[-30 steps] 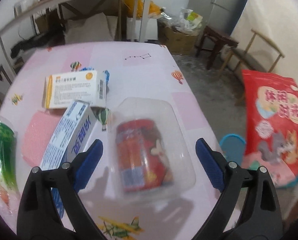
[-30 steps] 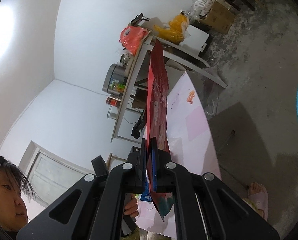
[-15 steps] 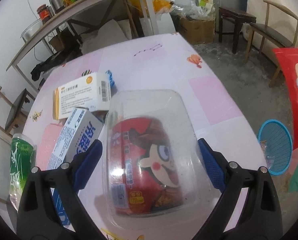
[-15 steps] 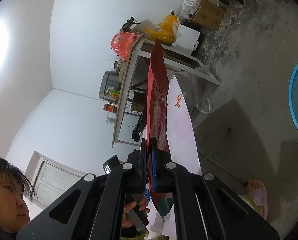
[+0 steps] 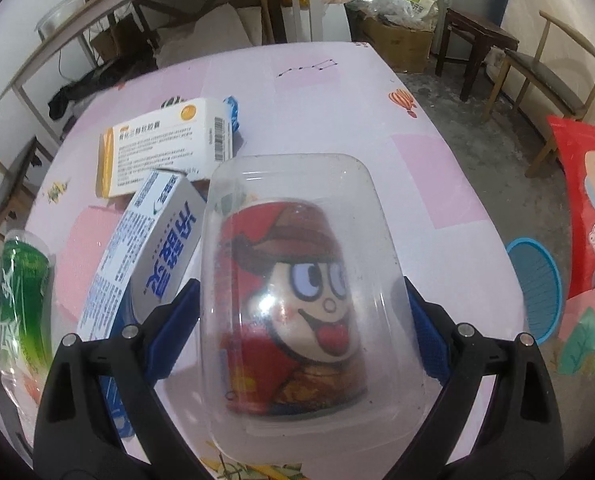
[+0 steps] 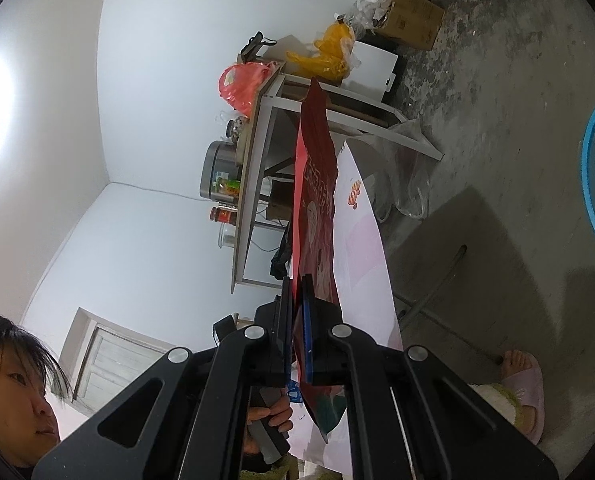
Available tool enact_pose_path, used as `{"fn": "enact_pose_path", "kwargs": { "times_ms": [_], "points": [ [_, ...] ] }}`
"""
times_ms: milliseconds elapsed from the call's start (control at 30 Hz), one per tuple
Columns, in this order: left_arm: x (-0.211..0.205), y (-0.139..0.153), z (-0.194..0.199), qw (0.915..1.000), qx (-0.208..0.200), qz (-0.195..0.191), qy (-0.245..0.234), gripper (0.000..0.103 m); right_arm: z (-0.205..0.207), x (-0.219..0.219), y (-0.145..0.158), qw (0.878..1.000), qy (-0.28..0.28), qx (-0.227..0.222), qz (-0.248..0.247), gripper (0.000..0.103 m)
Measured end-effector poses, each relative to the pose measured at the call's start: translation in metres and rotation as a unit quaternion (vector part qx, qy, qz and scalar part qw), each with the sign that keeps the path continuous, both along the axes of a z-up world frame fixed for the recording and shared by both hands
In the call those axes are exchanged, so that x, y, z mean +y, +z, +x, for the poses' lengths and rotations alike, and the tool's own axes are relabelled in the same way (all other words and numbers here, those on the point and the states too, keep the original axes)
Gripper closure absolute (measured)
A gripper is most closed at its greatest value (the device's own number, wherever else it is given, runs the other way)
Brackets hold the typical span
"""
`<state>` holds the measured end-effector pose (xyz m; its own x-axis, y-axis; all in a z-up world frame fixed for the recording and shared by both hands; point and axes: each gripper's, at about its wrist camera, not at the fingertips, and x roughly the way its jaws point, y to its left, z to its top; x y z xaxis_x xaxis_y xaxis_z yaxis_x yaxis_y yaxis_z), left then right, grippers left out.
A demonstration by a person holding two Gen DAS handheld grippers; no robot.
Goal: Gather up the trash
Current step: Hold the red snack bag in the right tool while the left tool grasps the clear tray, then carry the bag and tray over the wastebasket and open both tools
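The left tool [image 5: 299,320], spread wide, straddles the clear plastic tub [image 5: 305,288] lying on the pink tabletop [image 5: 337,92] with one red cartoon can [image 5: 293,312] showing through it; the thin walls could buckle or slip from the pads on closing, and the can could roll free. The right tool [image 6: 296,328], pressed together, pinches one red snack bag [image 6: 313,184] by its edge, which could slide out. Two cartons [image 5: 157,148] and one green bottle [image 5: 21,280] wait beside the tub, one blue basket [image 5: 537,284] on the floor.
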<state>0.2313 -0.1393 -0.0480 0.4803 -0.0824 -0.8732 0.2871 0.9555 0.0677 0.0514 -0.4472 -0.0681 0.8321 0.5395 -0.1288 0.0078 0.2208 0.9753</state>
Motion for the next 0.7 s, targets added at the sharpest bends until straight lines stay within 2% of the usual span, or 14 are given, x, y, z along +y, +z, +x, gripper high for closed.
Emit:
{"fn": "enact_pose_path", "kwargs": {
  "times_ms": [367,700],
  "points": [
    [0.019,0.017,-0.01,0.9991,-0.015,-0.039,-0.006,0.015,0.001,0.003,0.003,1.0,0.006,-0.007,-0.003,0.098],
    [0.049,0.064,-0.022,0.9937,-0.047,-0.101,-0.002,0.015,0.007,0.009,0.003,1.0,0.016,-0.012,-0.003,0.098]
  ]
}}
